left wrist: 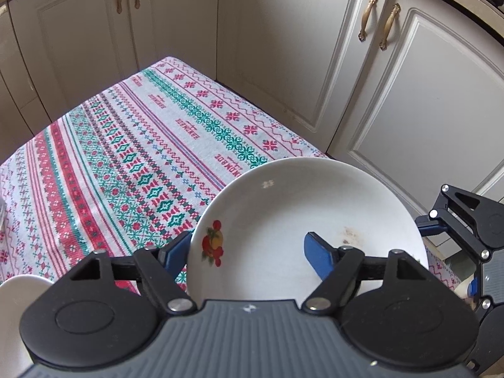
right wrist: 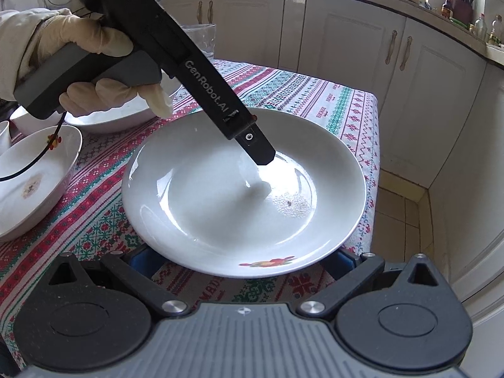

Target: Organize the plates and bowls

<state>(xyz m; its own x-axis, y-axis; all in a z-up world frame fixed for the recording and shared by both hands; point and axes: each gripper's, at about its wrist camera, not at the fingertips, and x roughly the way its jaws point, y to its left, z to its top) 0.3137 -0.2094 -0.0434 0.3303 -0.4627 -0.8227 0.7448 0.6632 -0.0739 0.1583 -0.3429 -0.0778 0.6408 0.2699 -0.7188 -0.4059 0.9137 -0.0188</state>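
Note:
A white plate (left wrist: 283, 214) with a fruit motif on its rim lies on the patterned tablecloth (left wrist: 126, 145) near the table's right corner. My left gripper (left wrist: 247, 255) stands open over the plate's near-left rim. One blue finger (left wrist: 174, 252) is outside the rim and the other is above the plate's inside. From the right wrist view the same plate (right wrist: 220, 195) fills the middle, with the left gripper (right wrist: 263, 157) reaching down into it. My right gripper (right wrist: 242, 261) is spread wide at the plate's near edge. Its blue fingertips are hidden under the rim.
A bowl (right wrist: 34, 182) with a stain and flower motif sits left of the plate. A wider white dish (right wrist: 119, 116) and a glass (right wrist: 201, 39) stand behind it. A gloved hand (right wrist: 94, 50) holds the left gripper. The table ends just right of the plate, with cabinets (left wrist: 283, 47) beyond.

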